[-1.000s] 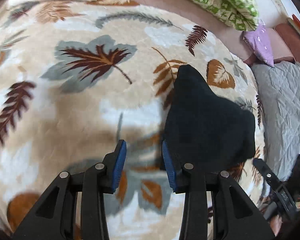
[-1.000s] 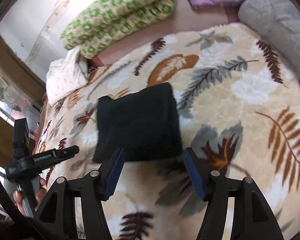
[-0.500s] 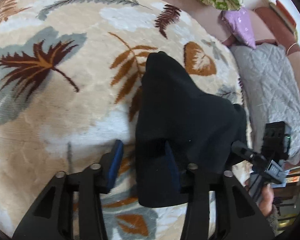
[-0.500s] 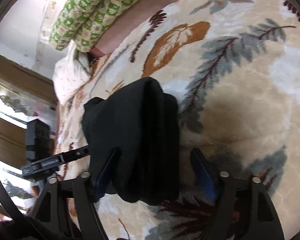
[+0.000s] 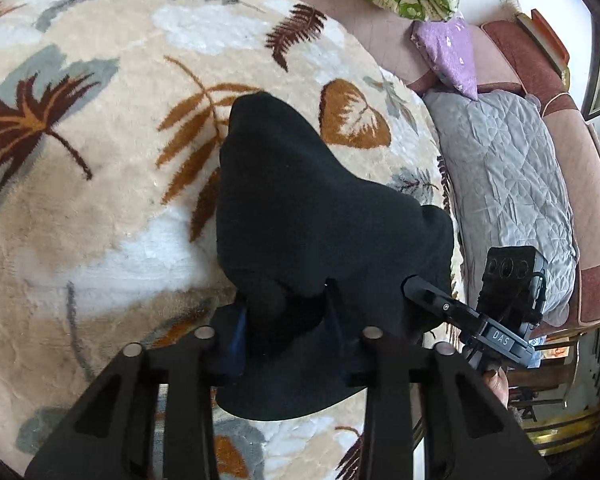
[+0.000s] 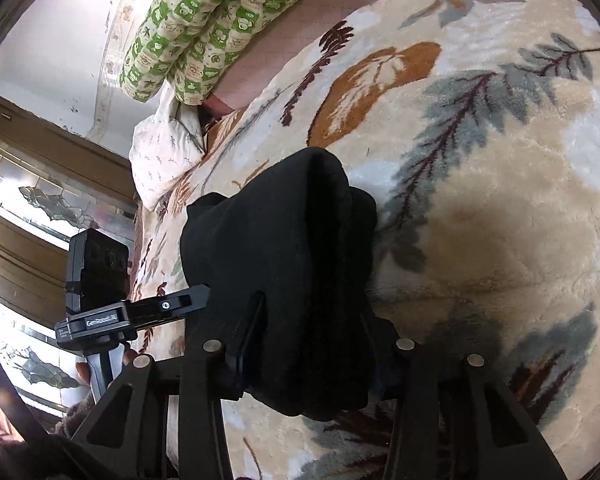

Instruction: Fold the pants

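Black fleece, bunched thick, and both tongs are on it now. In the left wrist view the left tongs [image 5: 286,322] sit at lower centre, jaws just drawn in narrow around the near edge of the pants [image 5: 312,216], cloth pinched between the blue pads. The bundle runs from there up and slightly left toward the middle of the frame, its far end lying on the leaf-patterned blanket [image 5: 100,208] of the bed.

Over in the right wrist view, the right tongs [image 6: 312,332] at lower centre have likewise just closed in, a fat roll of the pants [image 6: 284,248] gripped between them, with the cloth rising toward upper centre. The left tongs' handle [image 6: 112,320] shows at lower left of that frame, so the two grips sit side by side on the same near edge, close together.

That's the relation that matters: the long axis of the bundle points away from both tongs, up-frame. Neither hand looks nearer; they share the edge. My read is that the next fold carries this edge forward over the far end.
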A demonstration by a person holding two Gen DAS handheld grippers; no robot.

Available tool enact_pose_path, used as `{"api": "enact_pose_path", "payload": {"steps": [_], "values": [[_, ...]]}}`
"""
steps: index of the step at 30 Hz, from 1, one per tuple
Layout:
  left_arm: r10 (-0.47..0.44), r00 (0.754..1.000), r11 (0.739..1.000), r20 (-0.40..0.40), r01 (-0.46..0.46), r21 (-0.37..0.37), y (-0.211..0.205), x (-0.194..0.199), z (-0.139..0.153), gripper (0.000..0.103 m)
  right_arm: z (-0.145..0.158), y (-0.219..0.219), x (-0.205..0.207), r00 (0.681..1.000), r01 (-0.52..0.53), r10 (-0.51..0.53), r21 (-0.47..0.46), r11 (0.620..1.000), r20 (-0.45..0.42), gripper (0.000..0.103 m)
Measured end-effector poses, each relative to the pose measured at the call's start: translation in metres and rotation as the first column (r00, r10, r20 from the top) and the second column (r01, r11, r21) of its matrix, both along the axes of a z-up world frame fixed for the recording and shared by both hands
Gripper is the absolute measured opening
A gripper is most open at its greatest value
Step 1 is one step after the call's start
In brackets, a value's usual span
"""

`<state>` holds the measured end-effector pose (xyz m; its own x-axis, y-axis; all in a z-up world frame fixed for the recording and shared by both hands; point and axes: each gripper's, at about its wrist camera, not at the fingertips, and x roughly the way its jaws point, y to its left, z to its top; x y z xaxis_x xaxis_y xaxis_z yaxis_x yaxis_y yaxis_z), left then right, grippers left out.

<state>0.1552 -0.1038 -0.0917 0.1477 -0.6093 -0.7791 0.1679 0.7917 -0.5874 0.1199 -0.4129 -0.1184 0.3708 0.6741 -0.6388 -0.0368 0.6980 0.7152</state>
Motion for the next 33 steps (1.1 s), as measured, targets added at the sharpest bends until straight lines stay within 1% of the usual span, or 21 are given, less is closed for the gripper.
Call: {"api": "enact_pose_path", "payload": {"steps": [5, 11, 13, 17, 21, 25, 27, 28, 31, 33], "values": [[0.009, 1.0, 1.0, 0.011, -0.008, -0.027, 0.006, -0.006, 0.01, 0.023, 0.005, -0.002, -0.008, 0.999, 0.03, -0.03, 0.01, 0.999, 0.017, 0.041], [0.011, 1.0, 0.999, 0.026, -0.01, -0.037, 0.019, -0.022, 0.025, 0.022, 0.028, 0.008, -0.024, 0.998, 0.037, -0.039, 0.031, 0.999, 0.055, 0.039], [0.027, 0.999, 0.998, 0.017, -0.026, -0.052, 0.03, -0.028, 0.027, 0.022, 0.035, 0.019, -0.029, 0.998, 0.025, -0.027, 0.031, 0.999, 0.056, 0.039], [0.06, 0.998, 0.997, 0.016, -0.059, -0.05, 0.056, -0.037, 0.028, 0.022, 0.044, 0.044, -0.035, 0.999, -0.004, 0.003, 0.033, 0.999, 0.043, 0.038], [0.128, 0.992, 0.991, 0.021, -0.126, -0.053, 0.091, -0.037, 0.036, 0.022, 0.053, 0.074, -0.03, 0.998, -0.033, 0.03, 0.054, 0.998, 0.053, 0.038], [0.187, 0.981, 0.982, 0.056, -0.185, -0.037, 0.123, -0.023, 0.048, 0.022, 0.06, 0.111, -0.014, 0.996, -0.067, 0.062, 0.067, 0.996, 0.068, 0.038], [0.202, 0.977, 0.979, 0.071, -0.202, -0.01, 0.135, -0.014, 0.049, 0.022, 0.06, 0.127, -0.002, 0.995, -0.073, 0.067, 0.084, 0.994, 0.073, 0.038], [0.206, 0.976, 0.978, 0.074, -0.207, 0.01, 0.14, -0.008, 0.047, 0.022, 0.058, 0.136, 0.006, 0.995, -0.077, 0.071, 0.09, 0.993, 0.069, 0.038], [0.213, 0.976, 0.974, 0.041, -0.216, 0.062, 0.152, 0.011, 0.029, 0.022, 0.044, 0.157, 0.027, 0.997, -0.074, 0.071, 0.08, 0.994, 0.042, 0.038], [0.205, 0.978, 0.975, 0.027, -0.207, 0.083, 0.153, 0.018, 0.016, 0.022, 0.034, 0.166, 0.035, 0.997, -0.066, 0.064, 0.044, 0.997, 0.037, 0.038]]}}
